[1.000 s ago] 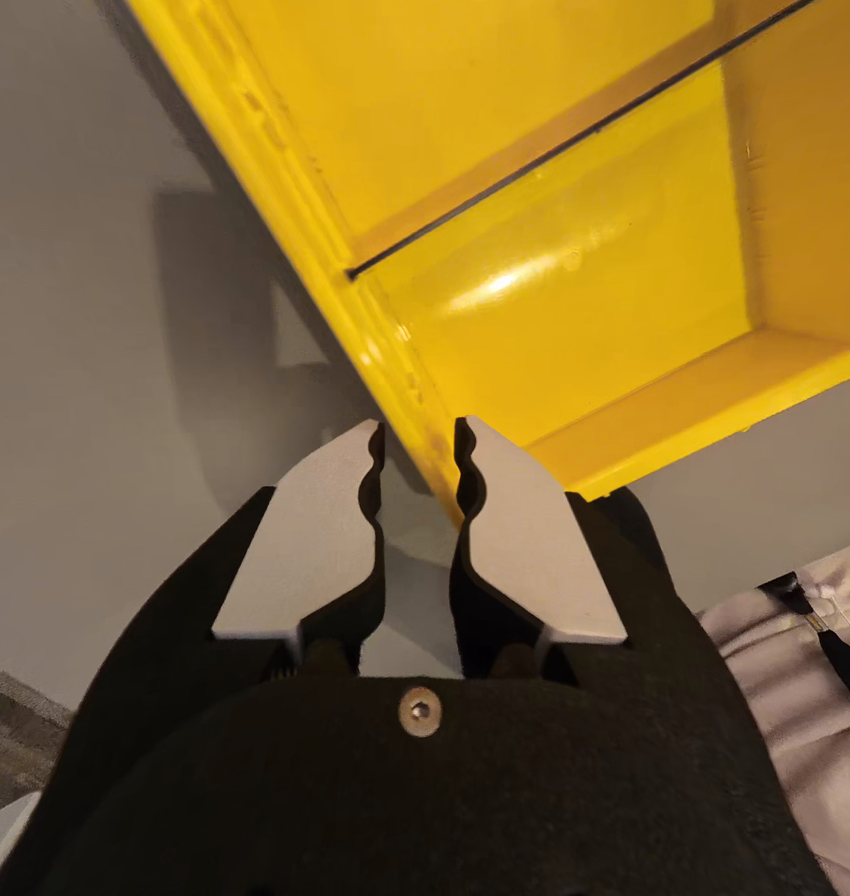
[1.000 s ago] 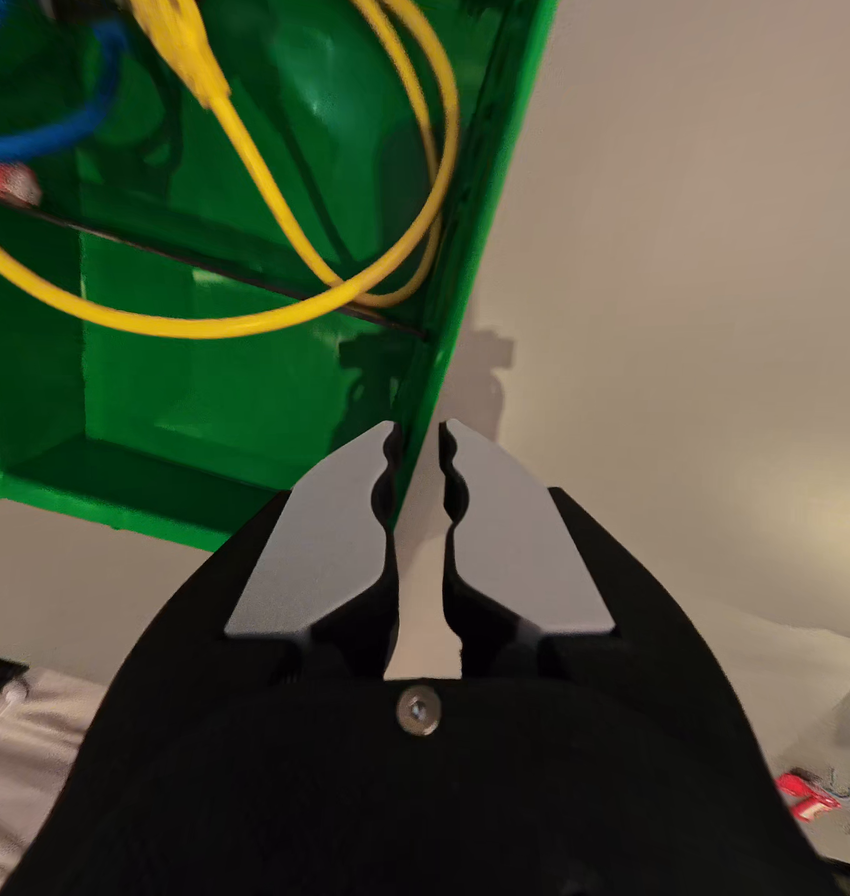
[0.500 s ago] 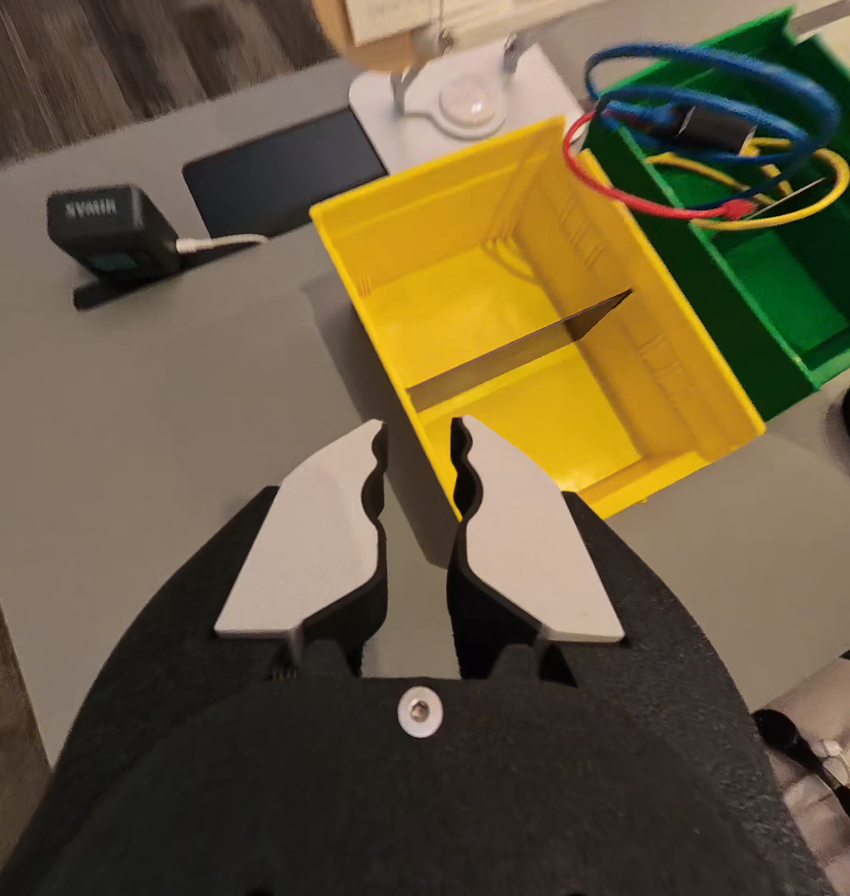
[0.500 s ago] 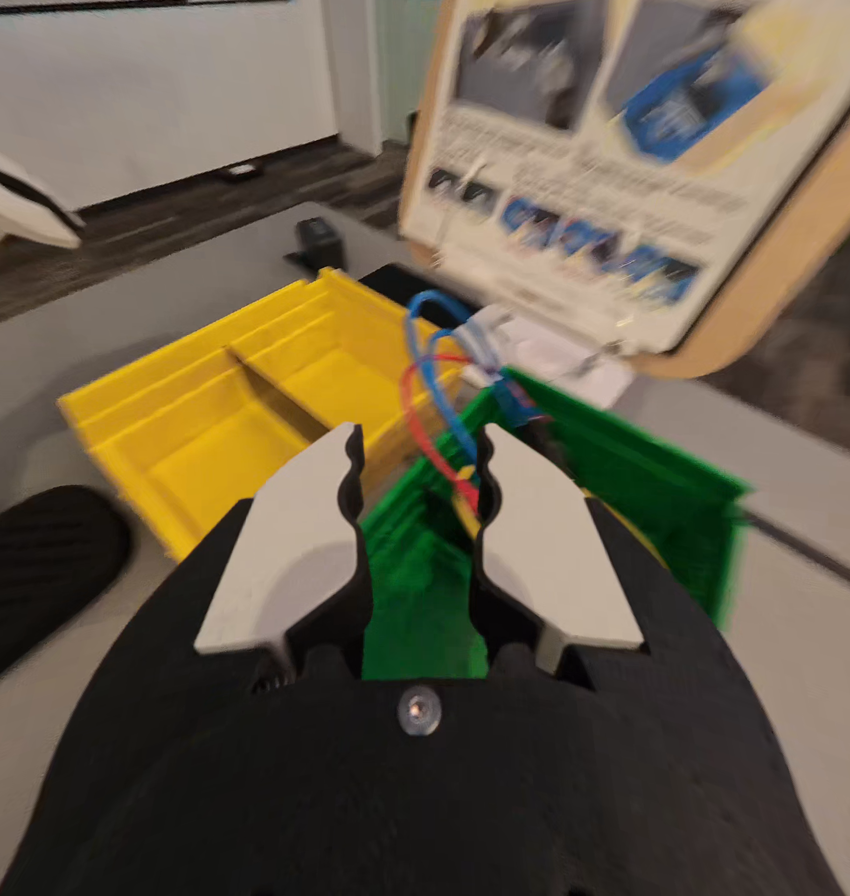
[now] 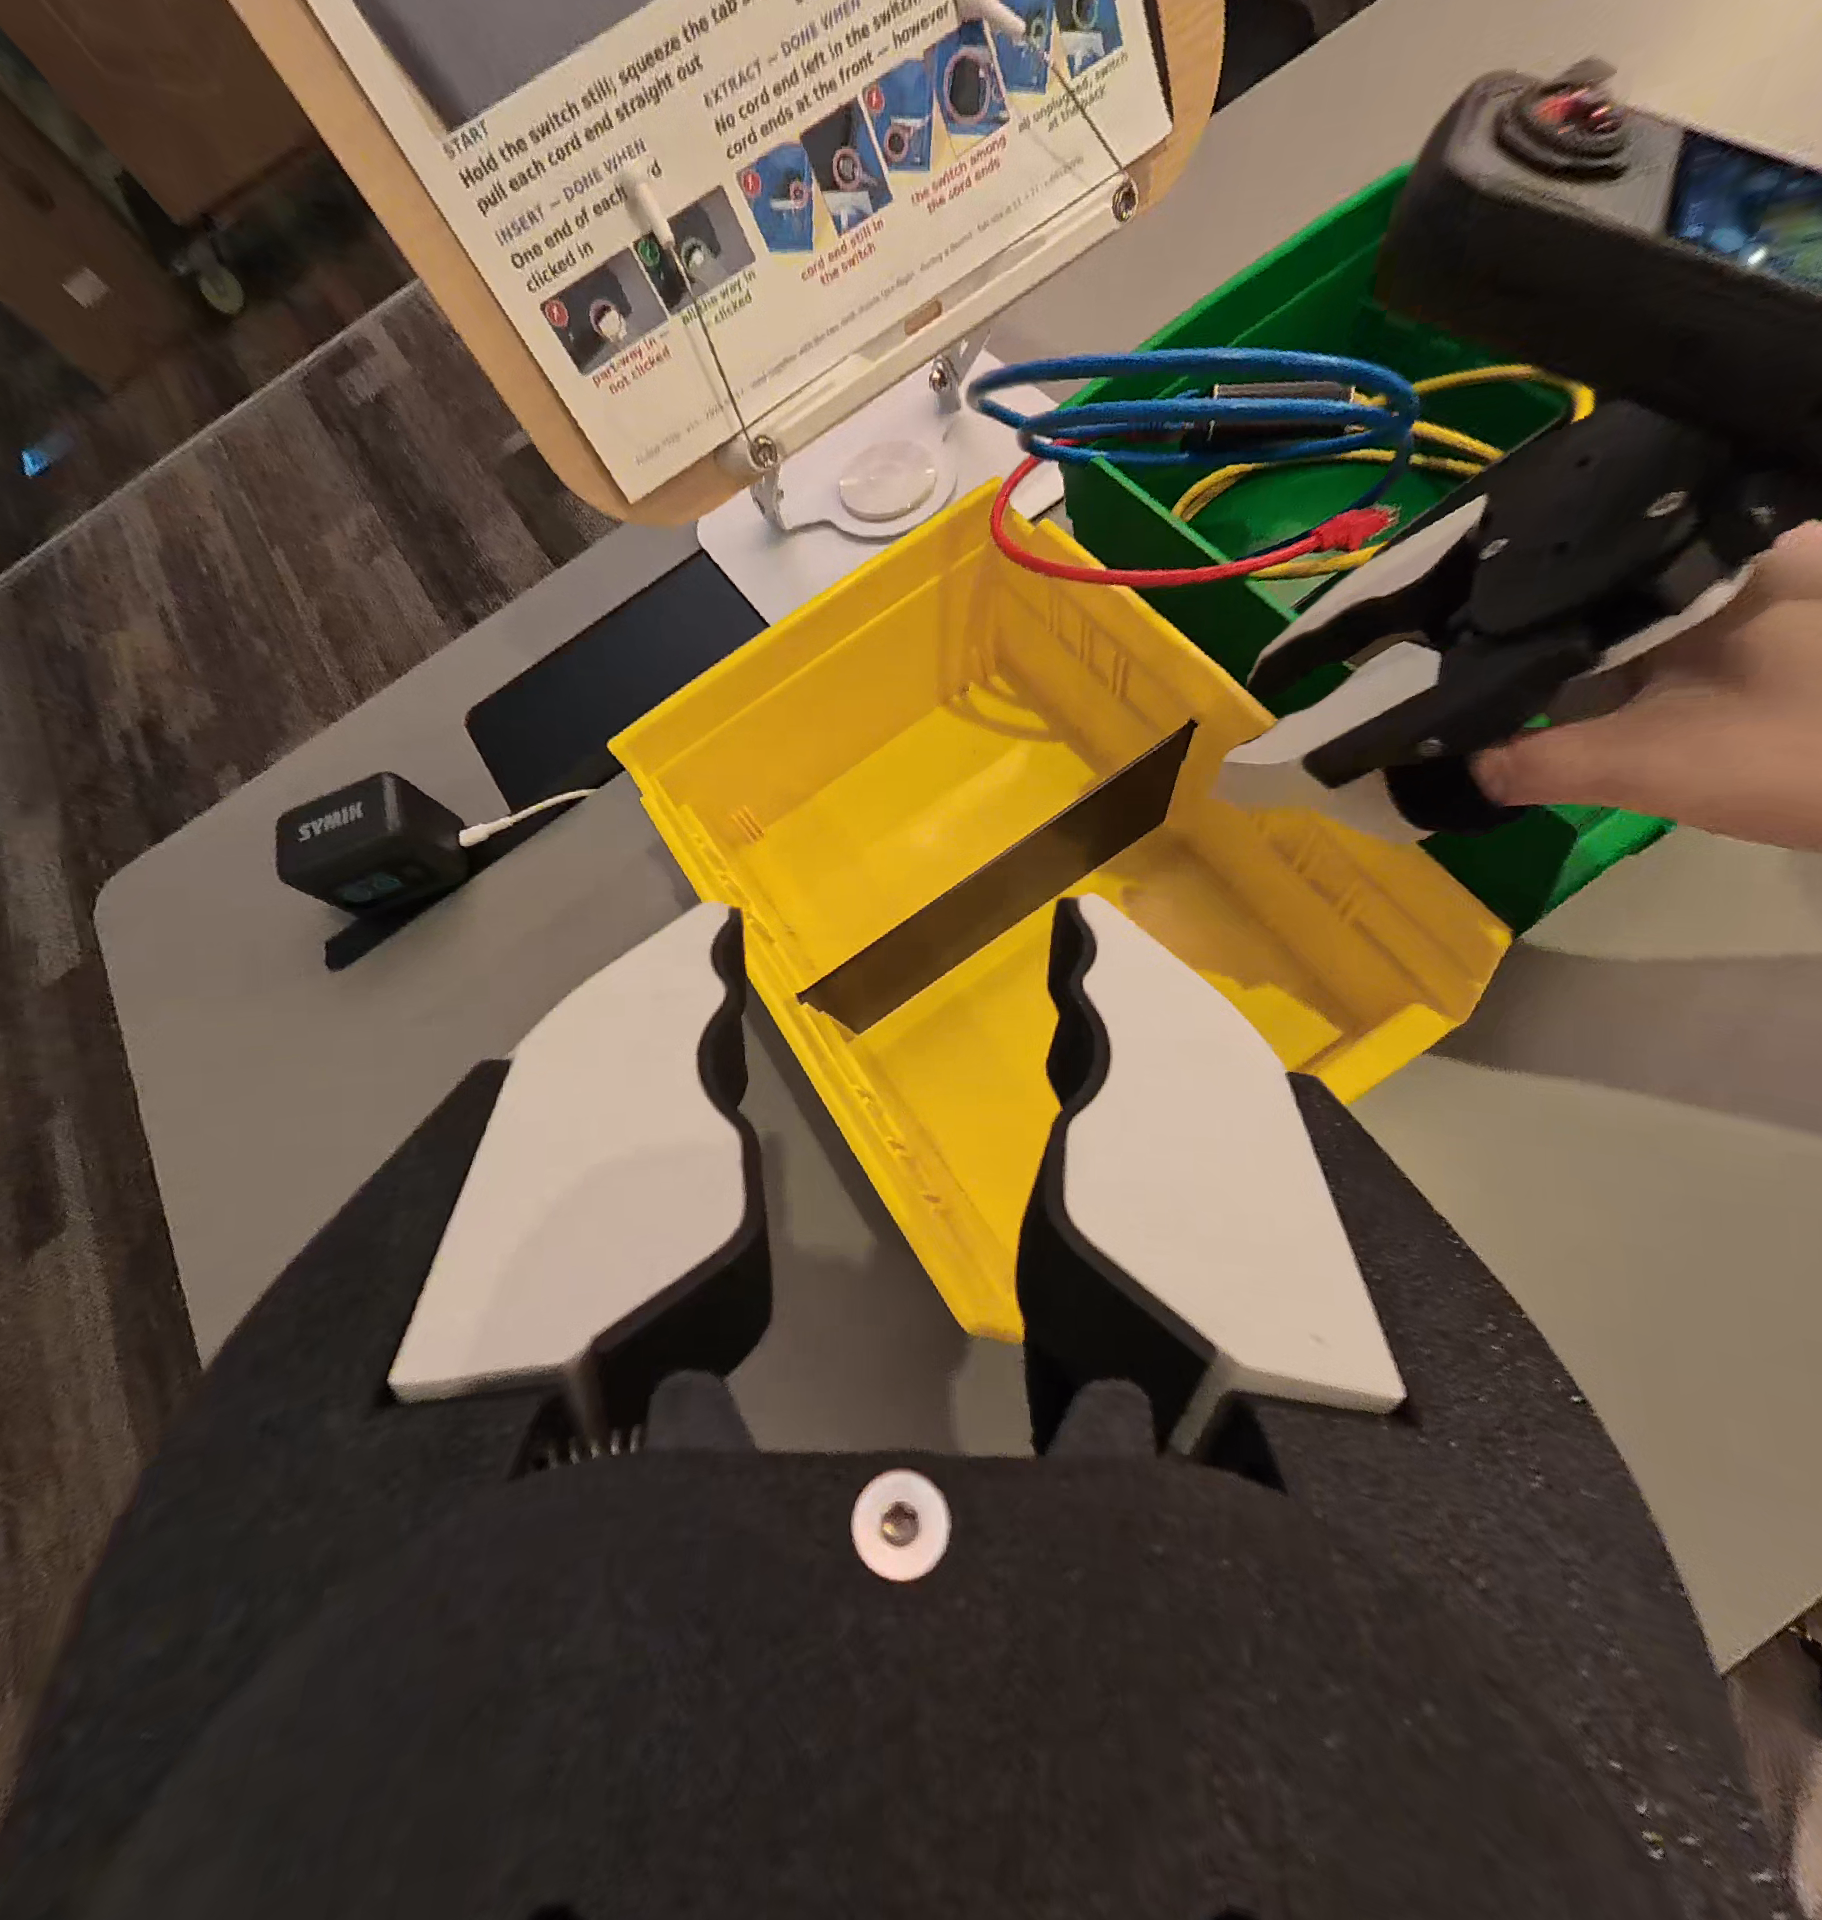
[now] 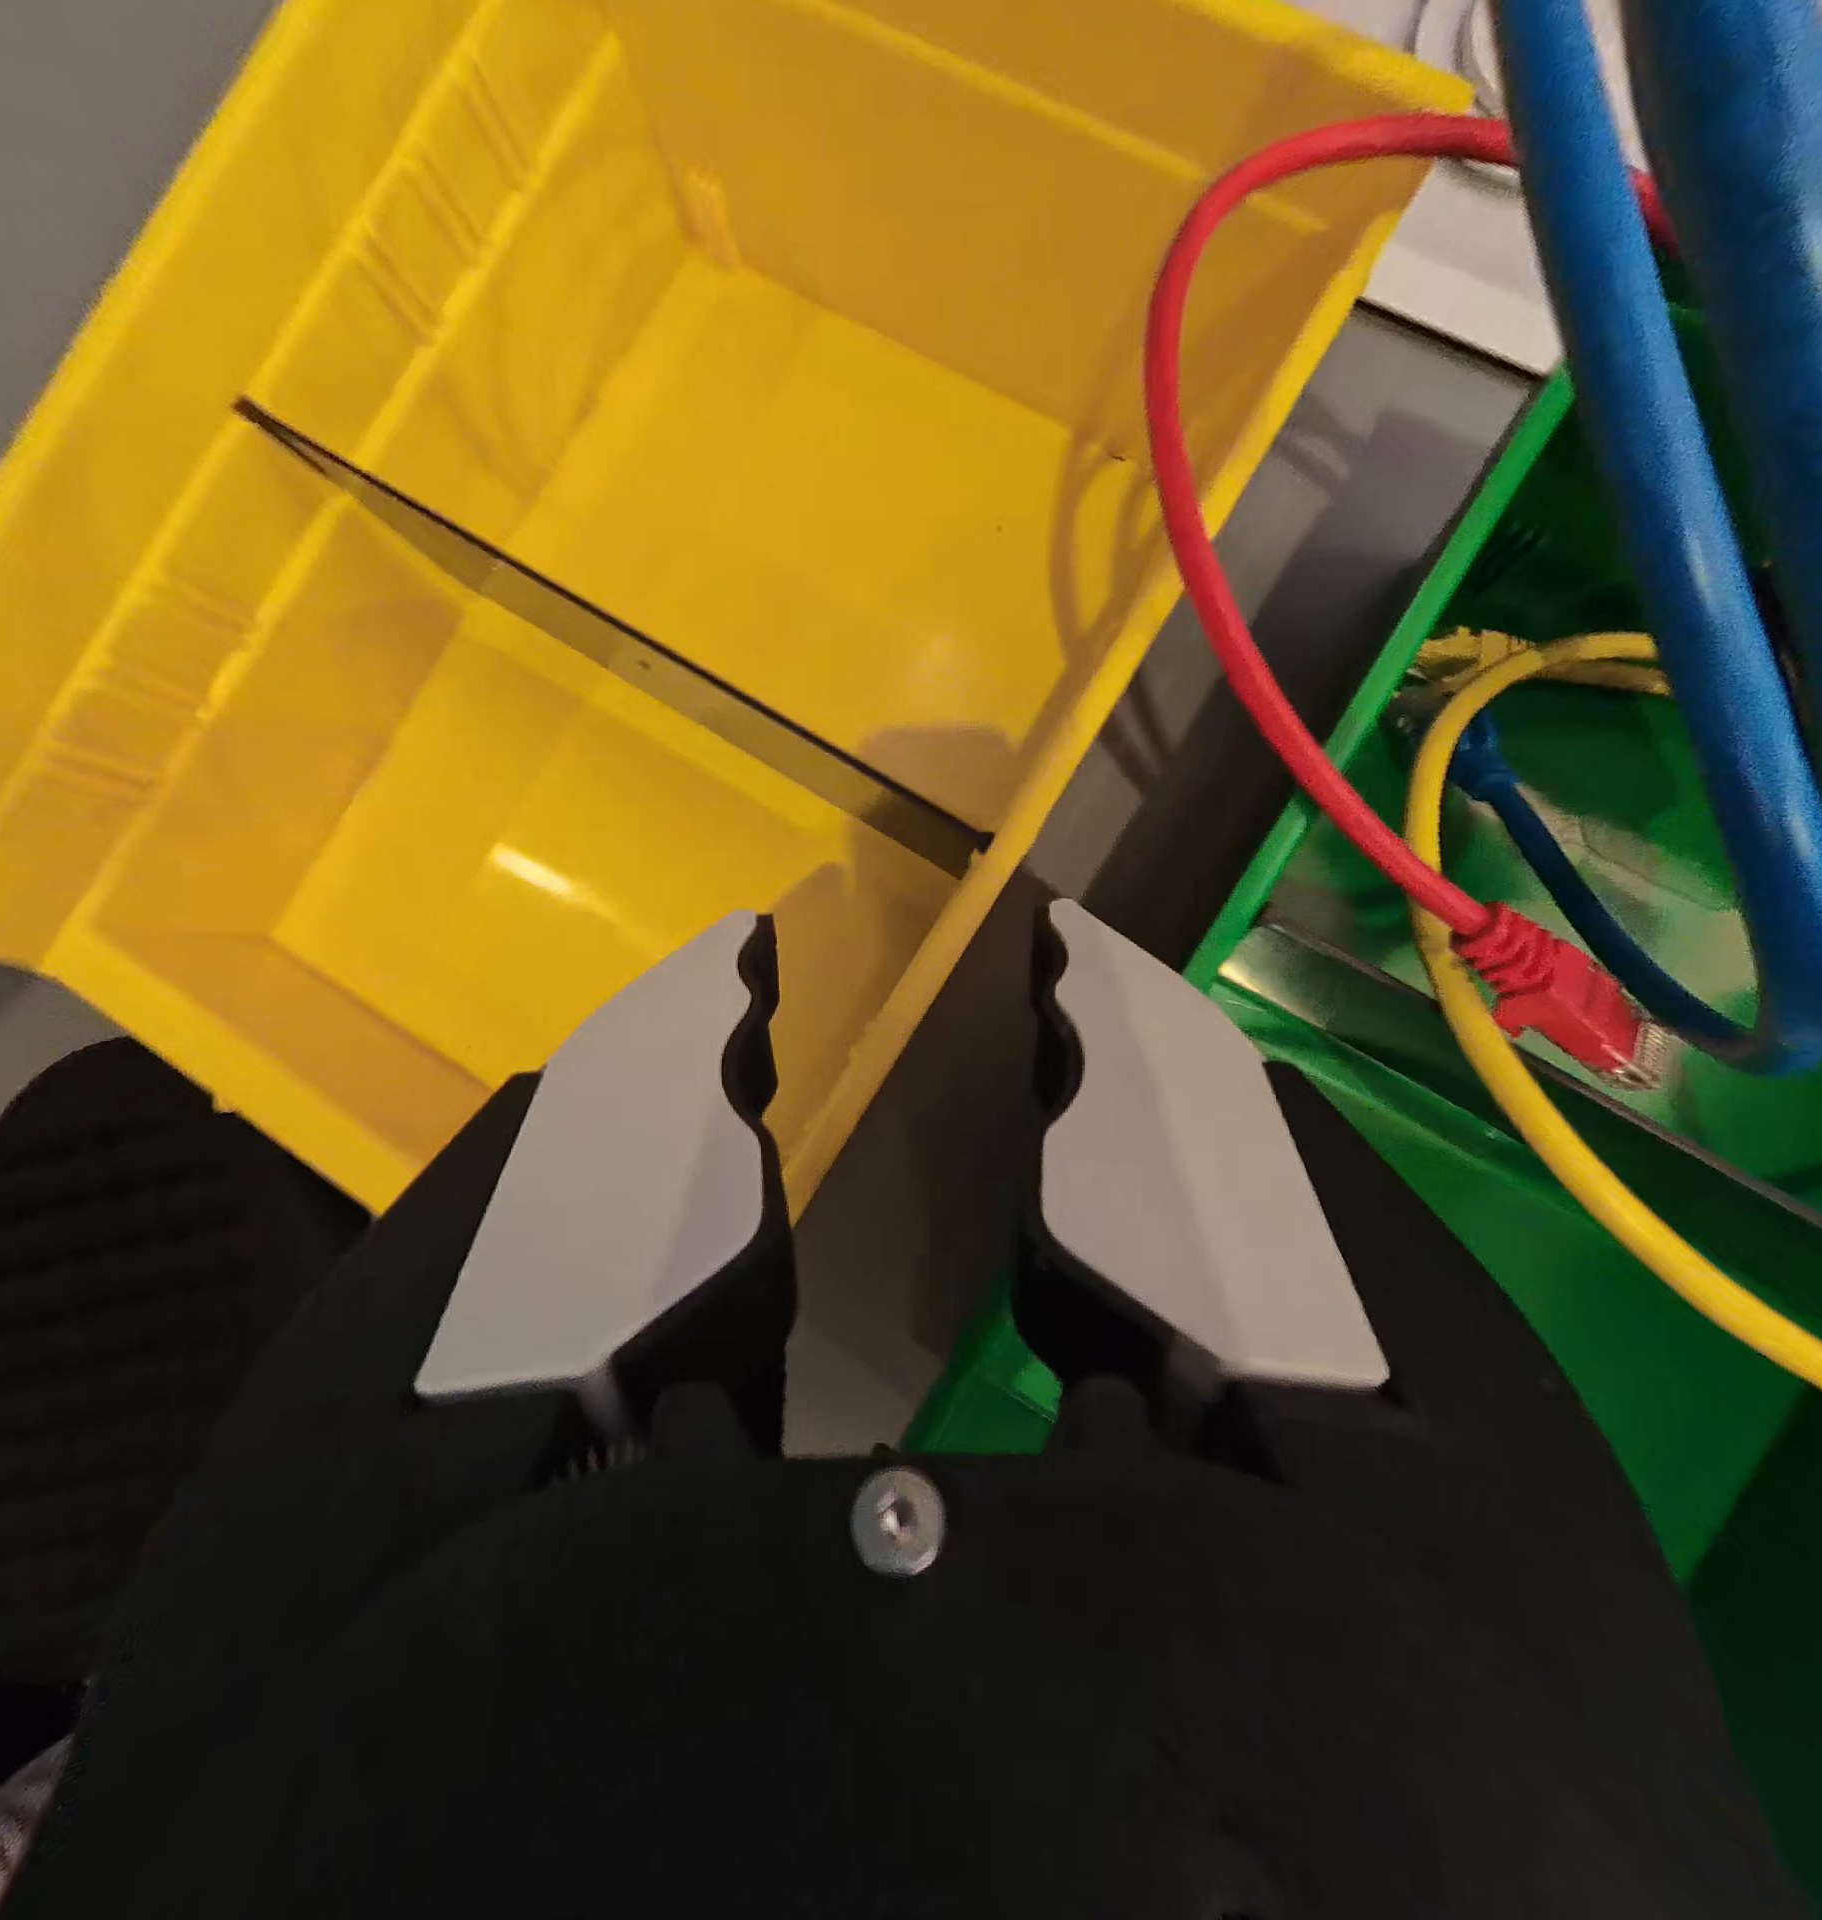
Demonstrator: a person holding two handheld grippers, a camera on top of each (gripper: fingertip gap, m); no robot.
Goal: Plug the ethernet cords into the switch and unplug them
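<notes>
My left gripper (image 5: 896, 935) is open, and the left wall of the empty yellow bin (image 5: 1354, 935) runs between its fingers without touching them. My right gripper (image 6: 902, 925) is open over that bin's right wall (image 6: 990, 883), pads clear of it; it also shows in the left wrist view (image 5: 1255, 707). The green bin (image 5: 1146, 520) holds blue (image 5: 1198, 364), red (image 5: 1094, 566) and yellow (image 5: 1489, 416) ethernet cords around a dark box (image 5: 1271, 410). The red cord's plug (image 6: 1541, 987) lies loose in the green bin (image 6: 1509, 1351), right of my right gripper.
A dark divider (image 5: 990, 894) splits the yellow bin. An instruction board on a white stand (image 5: 782, 208) stands behind the bins. A small black device with a white cable (image 5: 367, 842) and a dark pad (image 5: 595, 686) lie on the grey table (image 5: 367, 1091). A hand (image 5: 1717, 727) holds the right gripper.
Both grippers have opened wider. The left pulled back from close against the yellow bin. The right moved from the green bin's wall to the yellow bin's right wall.
</notes>
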